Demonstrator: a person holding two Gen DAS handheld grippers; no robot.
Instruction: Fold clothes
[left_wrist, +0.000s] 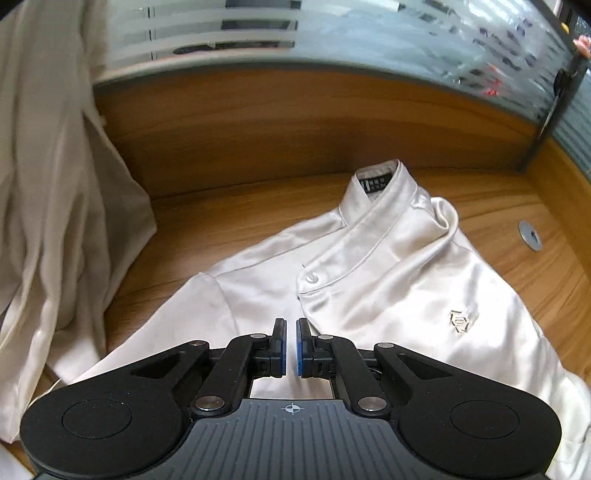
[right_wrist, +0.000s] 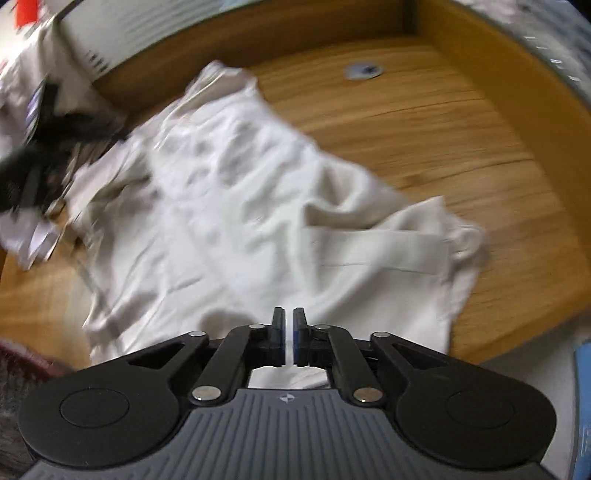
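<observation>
White shirt spread on the wooden table, both tongs above it.

The satin shirt (left_wrist: 388, 266) lies front-up on the table (left_wrist: 258, 218), collar at the far end, one button fastened, a small emblem on the chest; more pale cloth (left_wrist: 55, 184) hangs at the left. The left tongs (left_wrist: 291, 345) and right tongs (right_wrist: 289, 338) each show only a narrow slit between their blue pads, with nothing gripped. The right wrist view is blurred.

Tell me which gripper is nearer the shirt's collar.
Left. The left gripper hovers just below the collar; the right gripper sits by the shirt's crumpled lower end.
</observation>
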